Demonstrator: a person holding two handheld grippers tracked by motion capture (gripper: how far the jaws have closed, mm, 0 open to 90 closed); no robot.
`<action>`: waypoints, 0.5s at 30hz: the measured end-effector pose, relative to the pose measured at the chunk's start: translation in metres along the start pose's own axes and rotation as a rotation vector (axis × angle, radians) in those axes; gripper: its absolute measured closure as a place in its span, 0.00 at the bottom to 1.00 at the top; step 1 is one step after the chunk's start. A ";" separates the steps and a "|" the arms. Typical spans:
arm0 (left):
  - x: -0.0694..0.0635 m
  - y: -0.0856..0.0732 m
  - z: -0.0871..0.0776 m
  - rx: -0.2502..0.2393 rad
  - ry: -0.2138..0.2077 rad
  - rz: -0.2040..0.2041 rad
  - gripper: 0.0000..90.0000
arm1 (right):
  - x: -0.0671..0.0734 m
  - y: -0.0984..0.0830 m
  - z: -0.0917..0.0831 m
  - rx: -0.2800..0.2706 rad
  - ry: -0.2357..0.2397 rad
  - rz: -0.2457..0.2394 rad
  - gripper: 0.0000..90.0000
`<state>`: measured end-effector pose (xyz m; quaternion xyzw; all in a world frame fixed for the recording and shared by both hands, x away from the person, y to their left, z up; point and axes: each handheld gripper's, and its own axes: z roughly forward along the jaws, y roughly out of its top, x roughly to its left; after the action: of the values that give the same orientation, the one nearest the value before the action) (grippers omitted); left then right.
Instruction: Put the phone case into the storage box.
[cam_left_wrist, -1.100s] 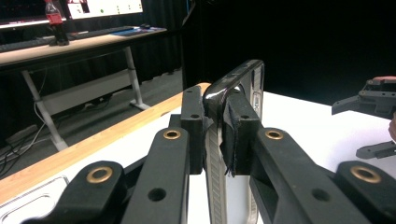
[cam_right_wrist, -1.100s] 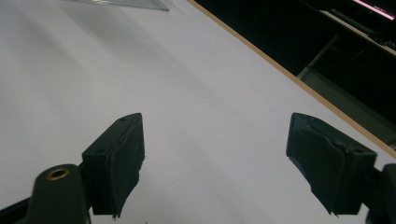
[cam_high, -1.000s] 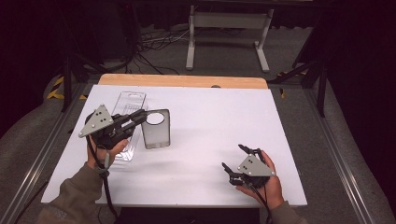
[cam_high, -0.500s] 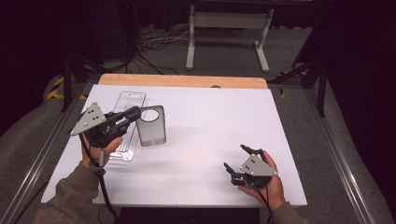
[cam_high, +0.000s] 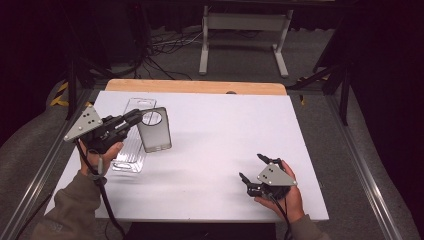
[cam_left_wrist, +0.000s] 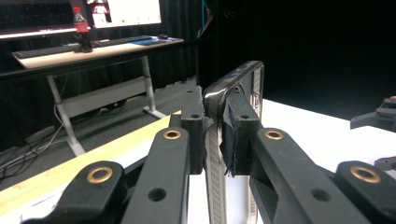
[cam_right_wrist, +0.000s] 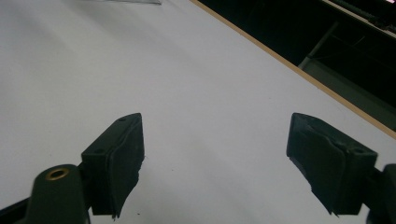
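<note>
My left gripper (cam_high: 136, 118) is shut on the edge of a smoky translucent phone case (cam_high: 155, 131) with a round cut-out, held tilted above the white table (cam_high: 225, 125). In the left gripper view the pads clamp the case (cam_left_wrist: 243, 79) edge-on, and the left gripper (cam_left_wrist: 219, 116) points across the table. A clear plastic packaging tray (cam_high: 131, 152) lies flat under and beside the case. Near the front right, my right gripper (cam_high: 251, 167) rests open in the hand. Its jaws stand wide apart over bare table in the right gripper view (cam_right_wrist: 215, 140).
A wooden strip (cam_high: 195, 86) runs along the table's far edge. Beyond it a white stand frame (cam_high: 240, 40) and cables sit on the floor. Metal rails flank both sides. In the left gripper view the other gripper (cam_left_wrist: 383, 116) shows at the right edge.
My left gripper has carried the phone case a little to the left and slightly up, away from the table's middle. The right hand has stayed put.
</note>
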<state>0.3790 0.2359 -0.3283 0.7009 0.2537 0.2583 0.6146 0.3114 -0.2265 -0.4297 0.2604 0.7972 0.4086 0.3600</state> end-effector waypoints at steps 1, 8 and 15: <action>0.001 0.000 -0.001 -0.004 0.005 -0.001 0.89 | 0.000 0.000 0.000 0.002 0.002 0.000 0.22; 0.007 0.001 -0.007 -0.012 0.036 -0.012 0.89 | 0.001 0.001 -0.001 -0.007 0.008 -0.001 0.22; 0.014 0.001 -0.009 -0.012 0.050 -0.013 0.89 | 0.002 0.002 -0.001 -0.011 0.009 -0.005 0.22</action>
<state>0.3830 0.2520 -0.3257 0.6888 0.2720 0.2735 0.6138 0.3097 -0.2246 -0.4280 0.2547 0.7970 0.4135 0.3591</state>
